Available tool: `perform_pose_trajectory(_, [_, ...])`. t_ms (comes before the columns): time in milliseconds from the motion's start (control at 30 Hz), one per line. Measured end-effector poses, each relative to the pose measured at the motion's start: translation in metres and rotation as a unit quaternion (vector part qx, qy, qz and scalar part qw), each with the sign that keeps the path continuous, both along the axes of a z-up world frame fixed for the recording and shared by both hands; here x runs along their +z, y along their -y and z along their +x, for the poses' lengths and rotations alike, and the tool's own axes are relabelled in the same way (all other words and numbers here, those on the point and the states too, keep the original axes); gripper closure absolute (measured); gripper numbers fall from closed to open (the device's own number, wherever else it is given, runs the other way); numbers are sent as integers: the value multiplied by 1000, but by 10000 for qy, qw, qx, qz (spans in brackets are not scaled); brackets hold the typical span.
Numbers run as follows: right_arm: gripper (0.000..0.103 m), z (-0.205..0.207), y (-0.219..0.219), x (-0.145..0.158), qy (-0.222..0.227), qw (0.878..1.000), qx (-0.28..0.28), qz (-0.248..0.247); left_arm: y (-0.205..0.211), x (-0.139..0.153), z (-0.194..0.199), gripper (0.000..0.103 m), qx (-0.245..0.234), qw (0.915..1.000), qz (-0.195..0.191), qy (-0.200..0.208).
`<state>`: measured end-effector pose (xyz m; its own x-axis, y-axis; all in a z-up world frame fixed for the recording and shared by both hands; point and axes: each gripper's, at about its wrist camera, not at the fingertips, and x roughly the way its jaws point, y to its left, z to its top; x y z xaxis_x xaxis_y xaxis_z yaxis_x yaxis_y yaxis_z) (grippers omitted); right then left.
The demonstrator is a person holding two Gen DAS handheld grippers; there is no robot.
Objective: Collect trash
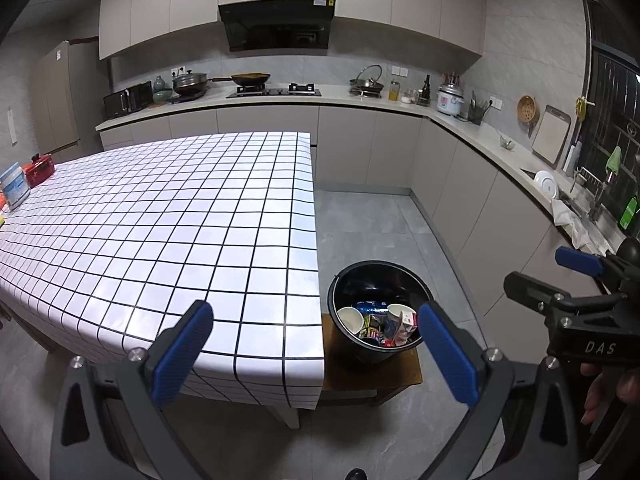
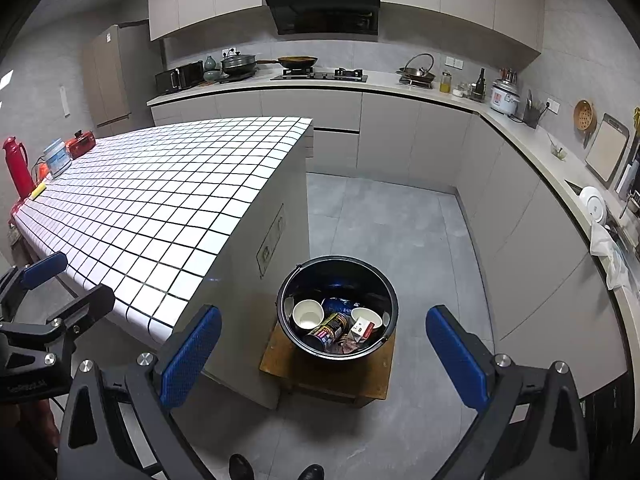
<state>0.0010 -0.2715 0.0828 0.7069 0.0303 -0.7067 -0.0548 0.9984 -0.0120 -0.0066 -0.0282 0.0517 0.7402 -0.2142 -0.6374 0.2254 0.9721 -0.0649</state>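
A black bucket (image 1: 404, 276) (image 2: 336, 268) stands on a low wooden stool (image 2: 280, 356) beside the table's end. Inside it lie two white paper cups (image 2: 307, 314), cans (image 2: 330, 330) and a small carton (image 2: 362, 330). My left gripper (image 1: 316, 344) is open and empty, held above the table's near corner. My right gripper (image 2: 324, 354) is open and empty, high over the bucket. In the left wrist view the right gripper (image 1: 560, 276) shows at the right edge, with a hand (image 1: 608, 388) on it. In the right wrist view the left gripper (image 2: 60, 280) shows at the left edge.
The table (image 1: 160, 216) (image 2: 160, 184) has a white grid-pattern cloth. At its far left end stand a red flask (image 2: 16, 168), a white tub (image 2: 58, 158) and a red box (image 2: 82, 142). Kitchen counters (image 1: 460, 120) run along the back and right. Grey floor (image 2: 400, 220) lies around the stool.
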Motion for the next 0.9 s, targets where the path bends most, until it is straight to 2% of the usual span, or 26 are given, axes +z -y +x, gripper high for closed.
perform_pose_trajectory(900, [0,8,0,1,20,10000,-22,-29,1,2,8,1,-19,10000,42,-3])
